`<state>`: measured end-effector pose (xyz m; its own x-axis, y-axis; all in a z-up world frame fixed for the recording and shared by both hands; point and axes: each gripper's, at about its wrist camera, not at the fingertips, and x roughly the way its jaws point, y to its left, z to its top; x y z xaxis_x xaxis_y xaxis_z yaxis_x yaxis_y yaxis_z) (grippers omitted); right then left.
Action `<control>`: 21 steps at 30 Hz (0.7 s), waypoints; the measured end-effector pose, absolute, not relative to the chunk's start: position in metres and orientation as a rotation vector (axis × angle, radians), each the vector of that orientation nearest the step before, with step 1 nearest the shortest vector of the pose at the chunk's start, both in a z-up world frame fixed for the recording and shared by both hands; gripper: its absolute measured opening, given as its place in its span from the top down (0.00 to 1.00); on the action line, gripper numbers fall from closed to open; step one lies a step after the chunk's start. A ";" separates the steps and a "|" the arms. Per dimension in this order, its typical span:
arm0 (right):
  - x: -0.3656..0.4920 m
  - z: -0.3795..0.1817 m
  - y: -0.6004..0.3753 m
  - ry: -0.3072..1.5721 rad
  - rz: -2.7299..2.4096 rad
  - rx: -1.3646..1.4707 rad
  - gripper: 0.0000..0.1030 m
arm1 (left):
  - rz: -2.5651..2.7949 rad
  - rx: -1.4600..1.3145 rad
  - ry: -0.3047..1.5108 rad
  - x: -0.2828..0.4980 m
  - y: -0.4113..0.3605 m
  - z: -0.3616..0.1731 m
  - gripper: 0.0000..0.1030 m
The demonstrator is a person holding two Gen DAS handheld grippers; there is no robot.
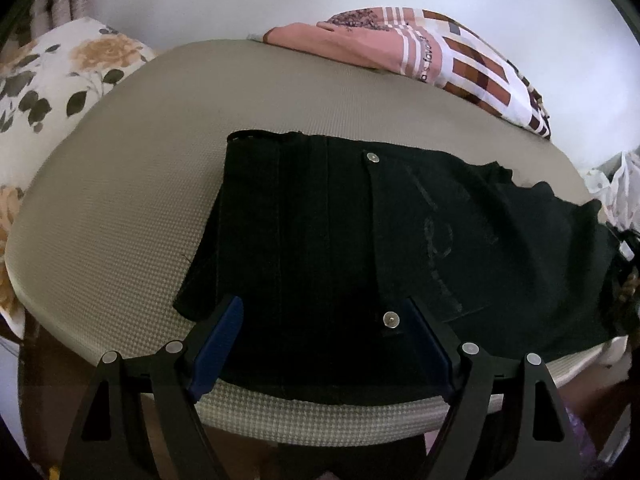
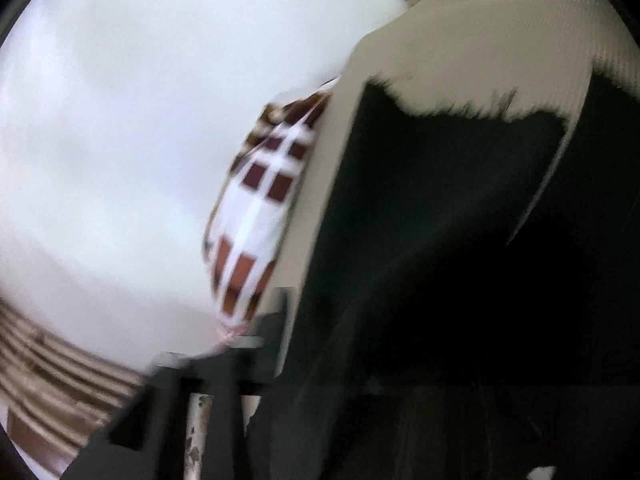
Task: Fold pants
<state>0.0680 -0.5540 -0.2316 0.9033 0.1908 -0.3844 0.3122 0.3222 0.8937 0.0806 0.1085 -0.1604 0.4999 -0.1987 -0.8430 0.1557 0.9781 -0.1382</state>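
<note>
Pants [image 1: 360, 240], black and folded, lie flat on a beige pad [image 1: 120, 200], nearer its right side, with 2 metal rivets showing. Left gripper [image 1: 320, 344] hovers over their near edge, its blue fingers [image 1: 218, 344] wide apart and clamping nothing. Right gripper [image 2: 280, 380] is blurred, fingers together; any cloth between them cannot be told. Patterned cloth [image 1: 440, 56] lies at the pad's far edge.

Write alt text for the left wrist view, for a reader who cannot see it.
Black pants, folded into a compact shape, lie on a beige textured pad, with the open left gripper poised over their near edge, blue-padded fingers spread wide. Behind the pad lies a pink and brown patterned cloth; a floral pillow sits to the left.
</note>
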 end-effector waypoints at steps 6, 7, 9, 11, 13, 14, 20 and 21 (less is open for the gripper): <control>0.028 -0.191 -0.559 0.429 -0.122 1.175 0.95 | -0.218 0.001 1.024 0.080 0.109 -0.162 0.21; 0.019 -0.182 -0.556 0.421 -0.122 1.150 0.95 | -0.218 -0.002 1.025 0.079 0.110 -0.162 0.21; -0.016 -0.163 -0.543 0.422 -0.151 1.069 0.95 | -0.218 -0.012 1.032 0.079 0.112 -0.163 0.21; -0.044 -0.169 -0.536 0.454 -0.192 1.067 0.95 | -0.215 -0.019 1.033 0.079 0.115 -0.163 0.21; -0.070 -0.197 -0.537 0.535 -0.242 1.102 0.95 | -0.205 -0.009 1.032 0.078 0.116 -0.164 0.21; -0.077 -0.212 -0.534 0.574 -0.262 1.119 0.95 | -0.197 -0.005 1.034 0.078 0.117 -0.164 0.21; -0.097 -0.261 -0.547 0.526 -0.189 1.297 0.91 | -0.189 -0.024 1.050 0.080 0.124 -0.169 0.21; -0.097 -0.262 -0.550 0.510 -0.165 1.325 0.90 | -0.186 -0.014 1.049 0.079 0.123 -0.170 0.21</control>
